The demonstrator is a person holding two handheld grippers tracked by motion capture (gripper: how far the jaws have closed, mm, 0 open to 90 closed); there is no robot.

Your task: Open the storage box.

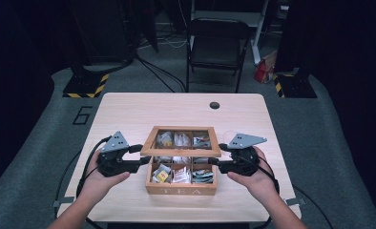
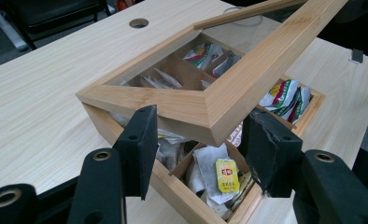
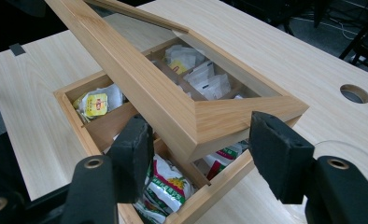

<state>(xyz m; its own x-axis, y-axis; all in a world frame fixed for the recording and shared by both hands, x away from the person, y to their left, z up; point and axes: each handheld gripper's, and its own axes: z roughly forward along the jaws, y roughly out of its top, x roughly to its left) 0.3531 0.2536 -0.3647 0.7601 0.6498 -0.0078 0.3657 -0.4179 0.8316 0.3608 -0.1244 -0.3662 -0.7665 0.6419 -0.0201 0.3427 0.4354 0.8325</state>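
Flanking one tea box (image 1: 181, 188): two tongs, left (image 1: 144, 162), right (image 1: 214, 161).

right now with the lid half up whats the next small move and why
Probably keep raising the lid evenly with both hands. The left gripper and right gripper each straddle a front corner of it, and it is tilted up over the tea box, with the front tea bags uncovered.
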